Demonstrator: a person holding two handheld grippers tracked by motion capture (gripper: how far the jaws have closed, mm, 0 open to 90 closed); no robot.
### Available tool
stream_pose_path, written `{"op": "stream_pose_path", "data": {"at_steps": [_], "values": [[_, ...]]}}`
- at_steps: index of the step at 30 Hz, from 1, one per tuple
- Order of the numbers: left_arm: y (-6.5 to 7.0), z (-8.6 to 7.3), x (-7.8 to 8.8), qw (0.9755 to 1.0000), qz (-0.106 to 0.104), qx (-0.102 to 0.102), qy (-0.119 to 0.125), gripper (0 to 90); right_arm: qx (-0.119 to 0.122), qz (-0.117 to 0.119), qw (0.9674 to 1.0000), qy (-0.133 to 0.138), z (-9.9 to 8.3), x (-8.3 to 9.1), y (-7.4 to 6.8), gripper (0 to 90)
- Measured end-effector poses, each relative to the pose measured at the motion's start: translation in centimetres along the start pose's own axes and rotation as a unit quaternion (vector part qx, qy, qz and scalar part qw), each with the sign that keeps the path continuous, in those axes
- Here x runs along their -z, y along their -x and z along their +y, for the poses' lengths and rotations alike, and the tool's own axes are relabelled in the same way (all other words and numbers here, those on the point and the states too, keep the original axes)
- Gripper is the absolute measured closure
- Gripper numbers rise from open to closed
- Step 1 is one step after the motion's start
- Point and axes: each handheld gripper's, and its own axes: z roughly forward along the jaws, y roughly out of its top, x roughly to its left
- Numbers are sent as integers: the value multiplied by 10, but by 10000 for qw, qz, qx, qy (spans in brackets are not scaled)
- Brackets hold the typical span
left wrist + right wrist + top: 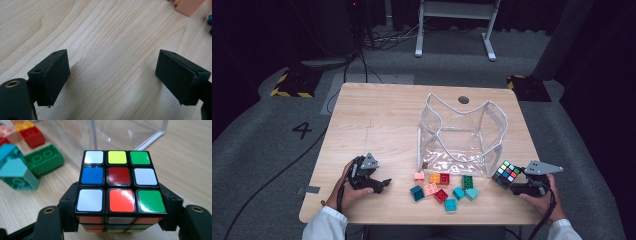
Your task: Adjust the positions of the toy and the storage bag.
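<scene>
So on my right gripper [120,220] the jaws sit against both sides of the puzzle cube [119,183]; looks like a clamp to me, the cube sits square between the pads with its top face toward the camera. In the high view that cube [507,174] is down by the table's near right corner, just outside the clear plastic bin [460,135].

My left gripper [112,75] is the opposite story: jaws wide apart, nothing between them but bare wood. It's low over the table [377,120] near the left front, well apart from everything else.

Between the two hands there's a loose pile of toy bricks [444,189] in front of the bin: teal, red, orange, pink, green. The green brick [43,158] and a teal one [17,173] lie just beside the cube on my right gripper view.

Surface is light wood grain, with a round cable hole [463,99] at the far edge. Room is dark, grey floor, a white desk frame [457,25] at the back, hazard-striped blocks either side.

A pink brick [188,7] is cut off at the top of the left gripper view, and I can't tell whether the cube touches the table.
</scene>
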Motion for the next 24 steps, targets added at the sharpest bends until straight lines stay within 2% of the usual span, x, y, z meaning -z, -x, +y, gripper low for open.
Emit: {"op": "stream_pose_path", "data": {"at_steps": [3, 4, 7, 8, 11, 12, 13, 14, 15, 16, 17, 18, 21, 22, 23, 24], "values": [[0, 0, 0, 10000, 0, -4, -3, 124, -94, -5, 9999, 143, 7, 8, 5, 336], [0, 0, 0, 10000, -2, -5, 1, 123, -136, -67, 9993, 351, 14, 14, 9, 336], [0, 0, -1, 10000, -16, -13, 21, 122, -159, -81, 9989, 435, 19, 19, 12, 336], [0, 0, -1, 10000, -37, 24, 13, 121, -167, -200, 9984, 505, 28, 25, 17, 336], [0, 0, -1, 10000, -89, 37, -8, 118, -149, -229, 9979, 592, 36, 31, 22, 336], [0, 1, -1, 10000, -73, 51, -32, 113, -69, -296, 9971, 693, 47, 38, 27, 336], [0, 1, -1, 10000, -73, 51, -32, 112, -69, -296, 9971, 693, 47, 38, 27, 336], [0, 1, -1, 10000, -76, 52, -35, 112, 22, -339, 9962, 804, 59, 45, 32, 336], [0, 1, -1, 10000, -76, 52, -35, 112, 22, -339, 9962, 804, 59, 45, 32, 336], [0, 1, -1, 10000, -75, 50, -34, 112, 24, -383, 9951, 914, 71, 52, 36, 336], [0, 1, -1, 10000, -72, 49, -39, 112, 24, -383, 9951, 914, 71, 52, 36, 336], [0, 1, -1, 10000, -75, 51, -34, 112, 49, -442, 9937, 1028, 83, 57, 41, 336], [0, 1, -1, 10000, -75, 52, -33, 112, 60, -425, 9931, 1094, 93, 61, 45, 336], [0, 1, -1, 10000, -76, 51, -34, 112, 110, -470, 9925, 1125, 101, 62, 48, 336], [0, 1, -1, 10000, -76, 51, -34, 112, 110, -470, 9925, 1125, 101, 62, 48, 336], [0, 1, -1, 10000, -76, 53, -34, 112, 112, -557, 9920, 1124, 111, 63, 50, 336]]}}
